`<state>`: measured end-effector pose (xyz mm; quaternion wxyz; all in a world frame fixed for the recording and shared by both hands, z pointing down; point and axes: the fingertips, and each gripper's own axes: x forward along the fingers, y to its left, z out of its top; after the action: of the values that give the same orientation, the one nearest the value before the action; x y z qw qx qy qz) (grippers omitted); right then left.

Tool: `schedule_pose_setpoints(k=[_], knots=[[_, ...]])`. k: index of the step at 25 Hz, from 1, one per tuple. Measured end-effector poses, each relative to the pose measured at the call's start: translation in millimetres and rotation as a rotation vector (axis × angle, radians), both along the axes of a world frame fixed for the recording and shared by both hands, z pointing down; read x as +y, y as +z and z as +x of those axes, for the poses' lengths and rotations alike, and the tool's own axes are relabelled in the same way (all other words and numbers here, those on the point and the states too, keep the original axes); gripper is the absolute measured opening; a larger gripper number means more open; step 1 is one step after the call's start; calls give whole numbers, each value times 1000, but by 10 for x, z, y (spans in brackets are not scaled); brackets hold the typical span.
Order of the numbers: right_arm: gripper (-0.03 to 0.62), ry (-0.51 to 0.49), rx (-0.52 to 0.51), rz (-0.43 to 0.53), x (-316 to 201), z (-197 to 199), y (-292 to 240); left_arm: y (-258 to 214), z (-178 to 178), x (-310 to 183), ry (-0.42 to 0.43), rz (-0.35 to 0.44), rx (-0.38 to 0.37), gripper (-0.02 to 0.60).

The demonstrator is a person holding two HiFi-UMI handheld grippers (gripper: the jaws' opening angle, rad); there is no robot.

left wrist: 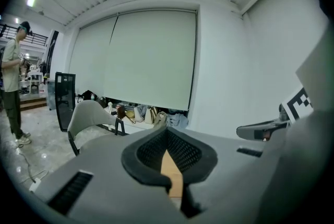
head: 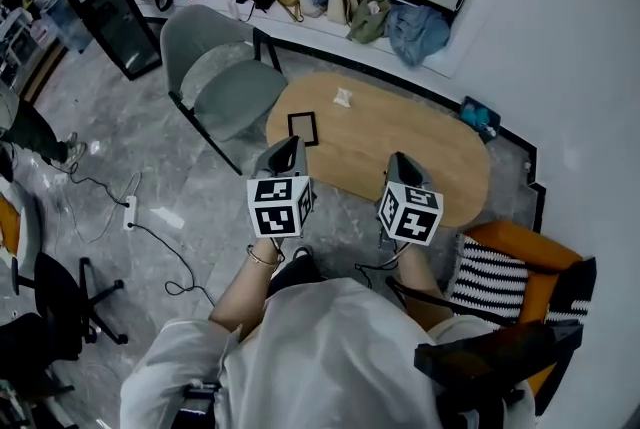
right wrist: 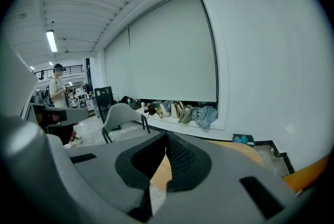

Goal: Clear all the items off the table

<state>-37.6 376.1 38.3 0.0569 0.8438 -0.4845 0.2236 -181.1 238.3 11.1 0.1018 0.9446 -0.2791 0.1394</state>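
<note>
Two items lie: black square [head: 303,128], perhaps white tissue [head: 343,98].

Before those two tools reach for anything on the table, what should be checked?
1. Left tool empty: ok, jaws together on nothing.
2. Right tool empty: ok, likewise.
3. Jaws opened for grasping: not ok, both shut.
4. Targets in sight: ok, black-framed flat object and crumpled white paper lie apart on the wooden table.
5. Grey chair clear of the table: cannot tell.
</note>
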Motion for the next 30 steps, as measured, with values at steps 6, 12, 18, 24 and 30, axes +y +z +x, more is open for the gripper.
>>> schedule_pose_setpoints(k=[6,12,18,24,30], knots=[[25,4,-28,-22,-120,161,163,124,225,-113,13,-37,-5,8],[25,9,-45,-27,-368,385,237,155,546,-323,44,-32,-3,8],[25,-7,-56,-28,-880,681,253,161,864,-768,52,-32,-2,8],[25,2,-112,-25,-1541,1011,441,303,1090,-1439,33,-41,-57,8],[25,23,-134,-14,-2193,1384,514,427,1405,-2165,31,-61,-102,8]])
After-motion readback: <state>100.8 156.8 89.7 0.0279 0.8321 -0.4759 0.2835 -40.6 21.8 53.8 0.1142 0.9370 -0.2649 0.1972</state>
